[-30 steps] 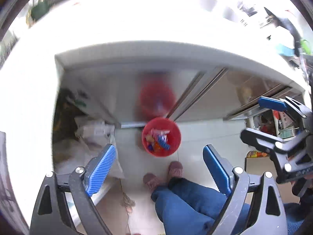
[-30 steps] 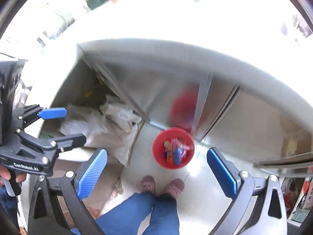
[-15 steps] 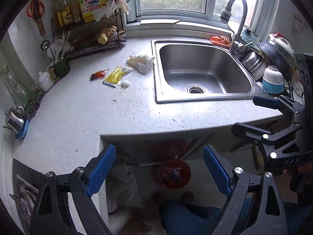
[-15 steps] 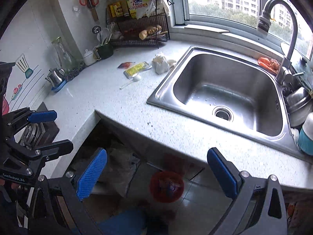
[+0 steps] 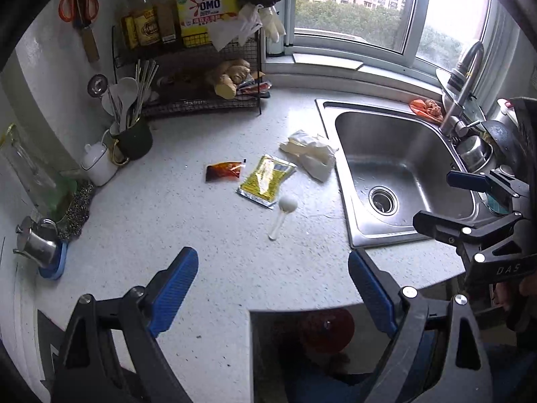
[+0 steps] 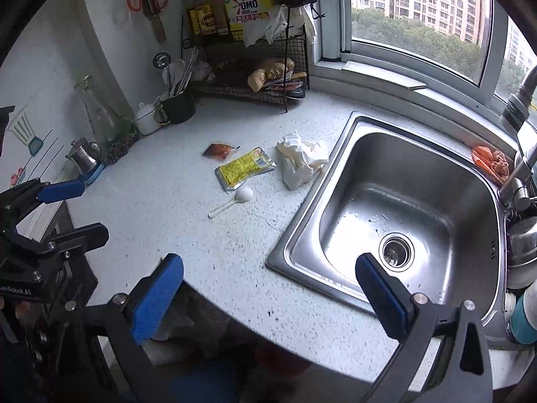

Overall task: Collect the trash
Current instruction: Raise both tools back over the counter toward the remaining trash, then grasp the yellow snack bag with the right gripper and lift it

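Plainly, the left wrist view shows the left gripper with its ribbed blue fingers spread wide and nothing between them, poised above the near edge of the speckled white worktop. The trash lies further in, left of the sink: a small red sauce sachet, just right of it a flat yellow foil packet, a crumpled white wrapper near the sink rim, and a white plastic spoon whose bowl touches the packet's near corner. A red bin shows dimly below the worktop's edge. The right gripper sits at the right edge, also empty.

From the right wrist view, the right gripper is likewise wide open and holds nothing; its left finger hangs over the worktop edge, its right one over the stainless basin. The left gripper appears at the far left.

Judging by this, the step is reaching for one piece. The crumpled wrapper stands proud and soft, so it should pinch easily. The foil packet and sachet lie flat and slick; a low, angled approach at one edge would probably work best. The spoon is thin and rigid, likely to skid, so grip across its handle.
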`<state>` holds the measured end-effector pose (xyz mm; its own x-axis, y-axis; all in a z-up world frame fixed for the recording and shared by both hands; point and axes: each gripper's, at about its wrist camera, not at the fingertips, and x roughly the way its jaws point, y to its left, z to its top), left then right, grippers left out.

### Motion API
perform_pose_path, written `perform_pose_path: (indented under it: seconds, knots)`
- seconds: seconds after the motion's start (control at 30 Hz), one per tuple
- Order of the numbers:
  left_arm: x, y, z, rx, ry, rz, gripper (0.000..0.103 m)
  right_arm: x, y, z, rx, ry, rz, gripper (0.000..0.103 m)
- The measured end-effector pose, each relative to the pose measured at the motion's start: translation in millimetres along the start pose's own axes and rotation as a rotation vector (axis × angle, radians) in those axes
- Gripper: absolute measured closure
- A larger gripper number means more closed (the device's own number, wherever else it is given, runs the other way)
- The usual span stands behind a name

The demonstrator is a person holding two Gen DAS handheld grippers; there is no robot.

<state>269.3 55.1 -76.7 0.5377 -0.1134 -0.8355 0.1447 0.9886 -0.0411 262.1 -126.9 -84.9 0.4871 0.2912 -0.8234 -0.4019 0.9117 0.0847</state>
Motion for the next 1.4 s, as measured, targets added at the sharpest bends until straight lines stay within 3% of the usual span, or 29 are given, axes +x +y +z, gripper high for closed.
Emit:
perform_pose_path:
  seconds: [0.23,0.33,0.47,0.77,0.97,1.17,1.4]
  knots:
    - [51.5,65.1,45.5,-0.006,0.067,-0.009,0.013,57.9,25.4,61.4,0.051,0.065,0.009,0.001]
    - [74.8,87.3,60.0,0.008,0.104,0.0,0.013,86.3,37.3,77.8,0.067,0.105,-0.045,0.001]
    - [103.1,112.6,75.6,-0.001,0.136,-0.024,0.013,120.5,46.9,93.8,0.114,0.176,-0.025,0.001]
    - [161.2,142.4,91.2,0.031,0.215,-0.055,0.013,184.9,43.9,106.2,0.272,0.315,-0.034,0.001]
    - [191.9,150.4,89.0,0.08,0.241,-0.098,0.013,211.4,42.2,109.4,0.304,0.354,-0.101,0.001]
    - [212.4,152.5,90.3,0.148,0.244,-0.137,0.013,239.9,32.9,108.9,0.407,0.412,-0.115,0.001]
    - [226.5,161.9,87.6,0.148,0.266,-0.168,0.013,252.8,34.3,113.7,0.398,0.412,-0.178,0.001]
